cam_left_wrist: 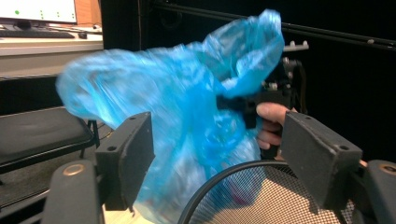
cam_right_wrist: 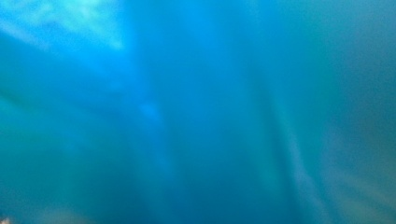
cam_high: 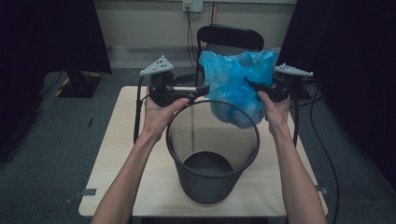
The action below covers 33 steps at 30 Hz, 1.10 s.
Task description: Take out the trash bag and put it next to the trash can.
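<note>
Blue plastic bag (cam_high: 238, 86) hangs at upper centre of the high view, clenched in the right gripper (cam_high: 254, 87) jaws over the mesh bin's (cam_high: 212, 154) far rim. Left gripper (cam_left_wrist: 217, 158) jaws stand released, just beside it, above the counter (cam_high: 112, 154).
</note>
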Each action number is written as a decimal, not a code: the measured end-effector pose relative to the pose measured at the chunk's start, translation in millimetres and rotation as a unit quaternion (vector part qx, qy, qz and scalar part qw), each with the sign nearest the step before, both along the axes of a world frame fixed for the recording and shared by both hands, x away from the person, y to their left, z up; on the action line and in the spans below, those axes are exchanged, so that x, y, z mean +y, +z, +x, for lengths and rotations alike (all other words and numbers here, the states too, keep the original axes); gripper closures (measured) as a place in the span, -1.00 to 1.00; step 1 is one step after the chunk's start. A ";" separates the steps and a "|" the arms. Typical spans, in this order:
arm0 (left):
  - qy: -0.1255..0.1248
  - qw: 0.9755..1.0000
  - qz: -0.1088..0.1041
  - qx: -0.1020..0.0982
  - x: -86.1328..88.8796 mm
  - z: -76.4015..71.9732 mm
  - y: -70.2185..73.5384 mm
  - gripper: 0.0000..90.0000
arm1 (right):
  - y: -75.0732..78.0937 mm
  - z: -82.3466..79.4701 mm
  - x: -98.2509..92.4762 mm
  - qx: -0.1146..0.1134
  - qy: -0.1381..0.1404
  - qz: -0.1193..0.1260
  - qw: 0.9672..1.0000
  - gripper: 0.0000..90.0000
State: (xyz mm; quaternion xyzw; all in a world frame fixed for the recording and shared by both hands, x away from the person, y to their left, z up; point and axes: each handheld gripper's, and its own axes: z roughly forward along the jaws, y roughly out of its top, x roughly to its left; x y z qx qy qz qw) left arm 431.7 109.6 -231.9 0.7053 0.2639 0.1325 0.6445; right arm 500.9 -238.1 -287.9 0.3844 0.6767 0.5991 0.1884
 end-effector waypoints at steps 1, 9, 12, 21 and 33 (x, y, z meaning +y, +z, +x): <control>0.001 1.000 -0.001 0.001 2.8 0.1 -1.0 -0.46 | -4.3 -1.3 -1.1 0.003 -0.001 -0.003 1.000 1.00; 0.010 1.000 -0.005 0.016 21.9 0.8 -15.7 -0.52 | -42.9 -11.4 -13.0 0.023 -0.008 -0.005 1.000 0.99; 0.021 1.000 -0.004 0.021 29.8 3.1 -21.9 -0.53 | -56.6 -14.2 -16.8 0.031 -0.011 -0.009 0.999 0.99; 0.061 0.997 -0.011 0.051 57.0 13.4 -44.2 -0.57 | -91.4 -19.0 -19.2 0.052 -0.016 -0.051 0.997 0.99; 0.061 0.996 -0.010 0.060 74.4 11.0 -73.9 -0.65 | -140.7 -22.8 -14.5 0.088 -0.022 -0.061 0.994 0.98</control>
